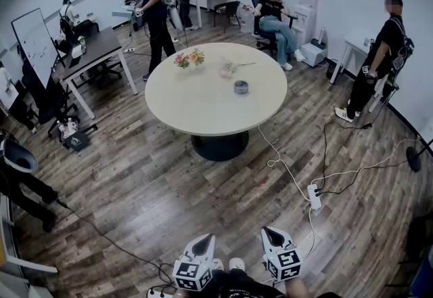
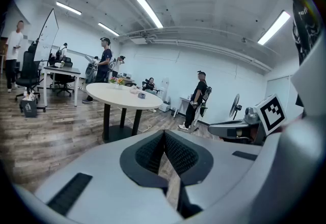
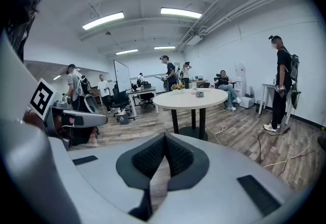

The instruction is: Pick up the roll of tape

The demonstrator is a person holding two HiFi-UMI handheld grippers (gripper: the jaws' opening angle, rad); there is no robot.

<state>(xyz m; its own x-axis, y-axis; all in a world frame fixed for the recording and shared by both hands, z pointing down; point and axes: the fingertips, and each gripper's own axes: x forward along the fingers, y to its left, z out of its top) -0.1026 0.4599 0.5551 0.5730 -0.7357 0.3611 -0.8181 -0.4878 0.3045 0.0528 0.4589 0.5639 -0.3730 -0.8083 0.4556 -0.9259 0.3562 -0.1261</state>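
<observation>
The roll of tape lies flat on the round white table, toward its far right side. It is small and grey in the left gripper view and in the right gripper view. Both grippers are far from it, held low over the wooden floor at the bottom of the head view. My left gripper is shut with nothing between its ribbed pads. My right gripper is likewise shut and empty, its pads pressed together and pointing toward the table.
A small bunch of flowers and loose stems lie on the table's far side. A power strip with white and black cables crosses the floor to the right. Several people stand or sit around the room; a desk and a whiteboard stand at left.
</observation>
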